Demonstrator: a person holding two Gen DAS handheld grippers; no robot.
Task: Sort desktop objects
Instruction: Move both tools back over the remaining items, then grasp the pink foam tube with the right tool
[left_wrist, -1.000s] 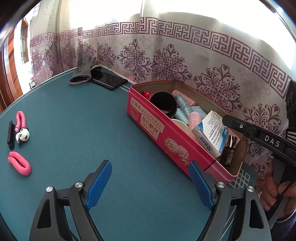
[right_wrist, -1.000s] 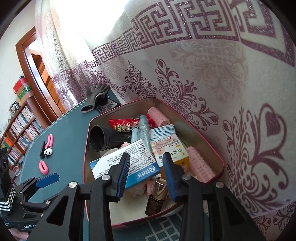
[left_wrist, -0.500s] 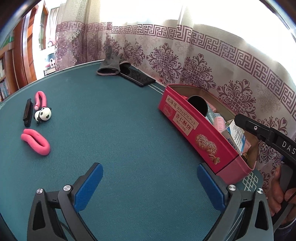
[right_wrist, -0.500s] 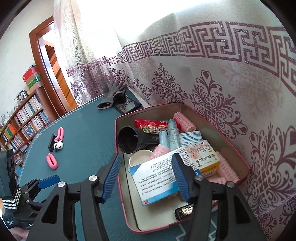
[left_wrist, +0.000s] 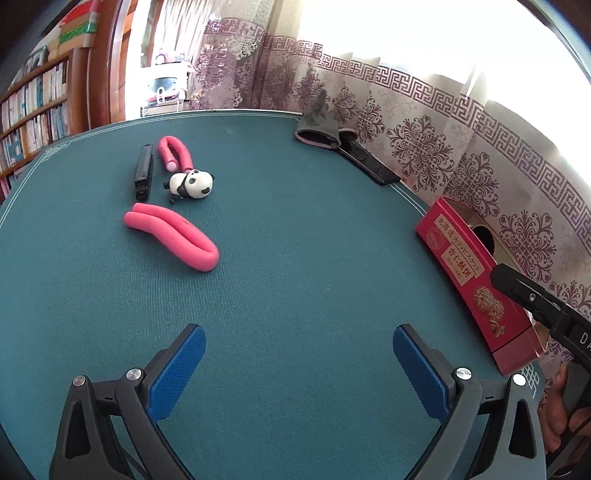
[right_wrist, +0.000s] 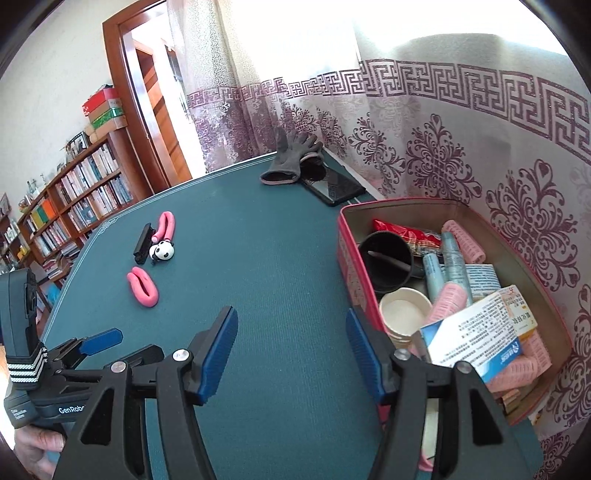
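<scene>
Both tools (left_wrist: 299, 369) (right_wrist: 291, 354): black frames, silver screws, blue ribbed pads.

On the table (right_wrist: 280, 266), the tin (right_wrist: 532, 258) sits at the right by the curtain (right_wrist: 480, 155); the panda (right_wrist: 162, 251) and two bent rollers (right_wrist: 142, 286) lie far left; the glove (right_wrist: 291, 157) rests behind.

Bright daylight through curtain (left_wrist: 424, 122), blown-out glare, fisheye-bent edges, sharp focus

Colours on my teal surface (left_wrist: 295, 280)
Pink foam loop (left_wrist: 173, 236), black-and-white panda (left_wrist: 192, 183), grey glove (right_wrist: 290, 158), red tin (left_wrist: 476, 288), purple-patterned white curtain (right_wrist: 461, 155).
</scene>
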